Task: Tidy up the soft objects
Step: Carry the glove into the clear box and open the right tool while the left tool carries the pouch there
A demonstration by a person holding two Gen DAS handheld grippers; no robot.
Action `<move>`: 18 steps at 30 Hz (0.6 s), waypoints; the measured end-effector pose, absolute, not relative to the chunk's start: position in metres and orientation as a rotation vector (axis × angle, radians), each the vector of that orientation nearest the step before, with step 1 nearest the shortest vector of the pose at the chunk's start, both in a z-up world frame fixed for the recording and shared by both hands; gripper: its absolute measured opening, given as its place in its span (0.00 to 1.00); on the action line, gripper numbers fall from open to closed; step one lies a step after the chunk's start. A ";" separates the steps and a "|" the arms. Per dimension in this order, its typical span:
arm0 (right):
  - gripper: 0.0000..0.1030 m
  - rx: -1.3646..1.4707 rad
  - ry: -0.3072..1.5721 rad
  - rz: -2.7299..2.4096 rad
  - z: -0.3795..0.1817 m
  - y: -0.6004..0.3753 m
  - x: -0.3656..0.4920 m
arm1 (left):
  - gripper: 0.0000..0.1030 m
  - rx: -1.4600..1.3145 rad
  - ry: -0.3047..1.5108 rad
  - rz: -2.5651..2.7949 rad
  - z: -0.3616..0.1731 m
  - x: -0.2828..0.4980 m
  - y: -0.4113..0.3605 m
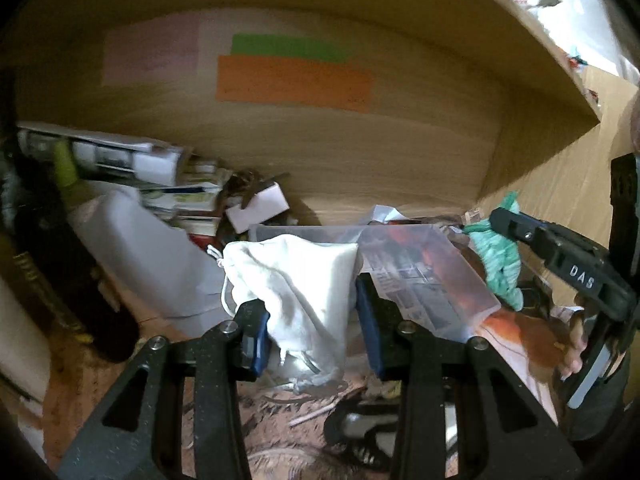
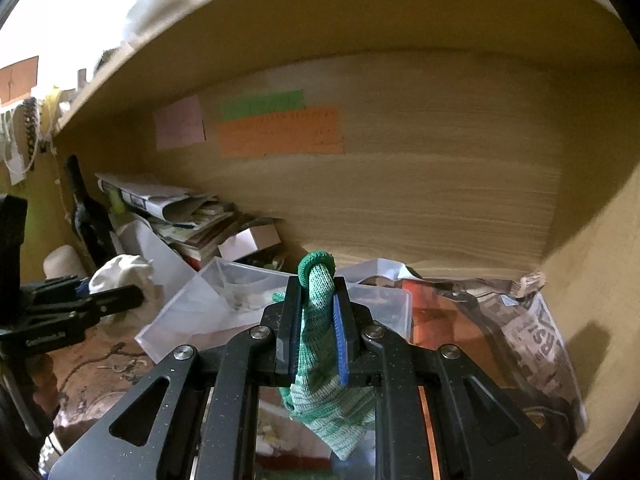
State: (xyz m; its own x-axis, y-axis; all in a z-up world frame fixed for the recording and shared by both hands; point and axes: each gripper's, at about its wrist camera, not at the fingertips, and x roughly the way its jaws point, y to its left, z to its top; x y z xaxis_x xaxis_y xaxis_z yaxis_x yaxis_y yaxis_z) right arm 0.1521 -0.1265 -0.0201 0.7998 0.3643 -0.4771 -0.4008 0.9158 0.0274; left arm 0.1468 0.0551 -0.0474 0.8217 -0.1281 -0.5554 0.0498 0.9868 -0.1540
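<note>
My left gripper (image 1: 308,312) has its jaws apart around a white drawstring cloth bag (image 1: 296,280), which hangs between the blue pads just in front of a clear plastic bin (image 1: 420,280); a firm grip cannot be told. The same bag shows in the right wrist view (image 2: 120,272) at the left gripper (image 2: 132,296). My right gripper (image 2: 316,308) is shut on a green knit glove (image 2: 324,360) and holds it over the clear bin (image 2: 224,300). The glove also shows in the left wrist view (image 1: 500,256), hanging from the right gripper (image 1: 496,216).
A wooden shelf back wall (image 2: 400,184) carries pink, green and orange paper notes (image 2: 280,132). Stacked papers and books (image 2: 180,216) and a small white box (image 2: 248,240) lie at back left. A newspaper bundle (image 2: 520,328) lies at right. A dark bottle (image 1: 60,264) lies at left.
</note>
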 end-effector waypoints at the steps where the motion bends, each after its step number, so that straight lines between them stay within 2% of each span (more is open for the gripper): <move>1: 0.13 -0.086 0.509 0.412 -0.023 -0.123 0.157 | 0.36 -0.135 0.618 -0.100 -0.050 0.156 0.053; 11: 0.13 -0.175 0.654 0.426 -0.058 -0.096 0.193 | 0.36 -0.093 0.791 -0.134 -0.088 0.218 0.034; 12: 0.13 -0.178 0.668 0.429 -0.061 -0.094 0.195 | 0.36 -0.114 0.853 -0.125 -0.092 0.222 0.033; 18: 0.15 -0.192 0.764 0.458 -0.078 -0.088 0.205 | 0.36 -0.079 0.903 -0.122 -0.104 0.239 0.025</move>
